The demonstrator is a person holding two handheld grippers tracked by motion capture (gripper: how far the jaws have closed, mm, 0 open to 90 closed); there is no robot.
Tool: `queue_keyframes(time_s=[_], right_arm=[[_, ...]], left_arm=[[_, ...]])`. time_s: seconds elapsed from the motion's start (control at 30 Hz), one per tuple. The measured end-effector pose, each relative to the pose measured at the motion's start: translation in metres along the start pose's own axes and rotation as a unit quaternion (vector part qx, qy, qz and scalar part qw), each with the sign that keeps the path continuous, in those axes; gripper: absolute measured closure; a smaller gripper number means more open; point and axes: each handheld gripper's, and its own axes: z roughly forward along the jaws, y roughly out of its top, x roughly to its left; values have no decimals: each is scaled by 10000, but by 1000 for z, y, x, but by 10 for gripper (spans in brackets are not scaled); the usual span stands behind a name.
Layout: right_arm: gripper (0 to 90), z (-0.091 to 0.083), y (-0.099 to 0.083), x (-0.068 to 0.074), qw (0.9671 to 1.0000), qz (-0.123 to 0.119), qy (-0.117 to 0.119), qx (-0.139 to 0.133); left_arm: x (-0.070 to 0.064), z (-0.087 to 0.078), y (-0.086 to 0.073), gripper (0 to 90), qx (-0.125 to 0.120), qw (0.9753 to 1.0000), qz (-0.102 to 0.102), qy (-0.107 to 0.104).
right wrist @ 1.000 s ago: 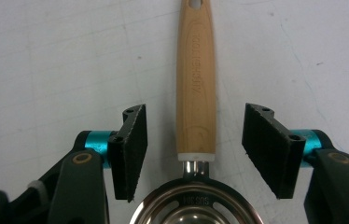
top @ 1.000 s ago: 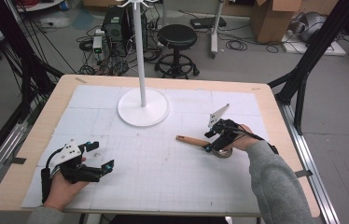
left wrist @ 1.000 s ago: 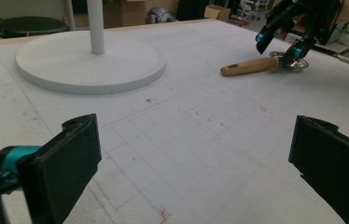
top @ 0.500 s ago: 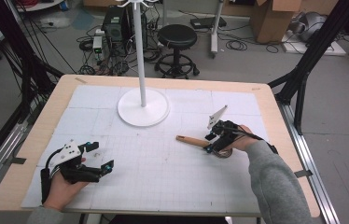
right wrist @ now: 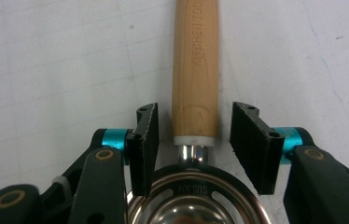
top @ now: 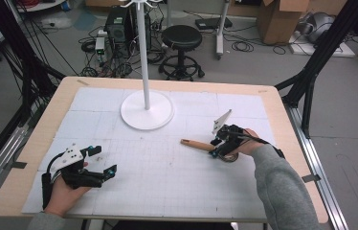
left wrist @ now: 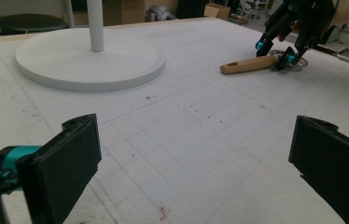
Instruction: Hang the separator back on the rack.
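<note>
A small metal strainer (right wrist: 193, 198) with a wooden handle (right wrist: 195, 60) lies flat on the white gridded mat. My right gripper (right wrist: 195, 135) is open, one jaw on each side of the handle where it meets the metal ring, with a narrow gap on both sides. From above, the handle (top: 196, 143) points left from my right gripper (top: 217, 146). My left gripper (top: 106, 160) rests at the front left, wide open with nothing between its jaws. In the left gripper view (left wrist: 193, 163), the handle (left wrist: 249, 65) and the right gripper (left wrist: 274, 52) lie far off.
A white stand with a round base (top: 147, 115) and a tall pole (top: 142, 48) rises at the back centre of the mat; its base (left wrist: 88, 60) lies ahead of the left gripper. The wooden table edge (top: 282, 124) borders the mat.
</note>
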Motion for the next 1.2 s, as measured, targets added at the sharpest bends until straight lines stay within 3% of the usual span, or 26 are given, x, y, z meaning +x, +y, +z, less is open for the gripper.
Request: queue_keyframes(time_s=[0.57,0.73,1.2], right_arm=[[611,-1,-2,2,10000,47,-57,52],[678,-2,-2,3,9999,43,-64,66],[695,-3,-6,4,9999,85,-96,-91]], left_arm=[[0,-3,-1,28,-8,10000,-30,16],[0,-3,-1,28,2,10000,-27,4],[1,-2,-1,28,3,10000,-38,14]])
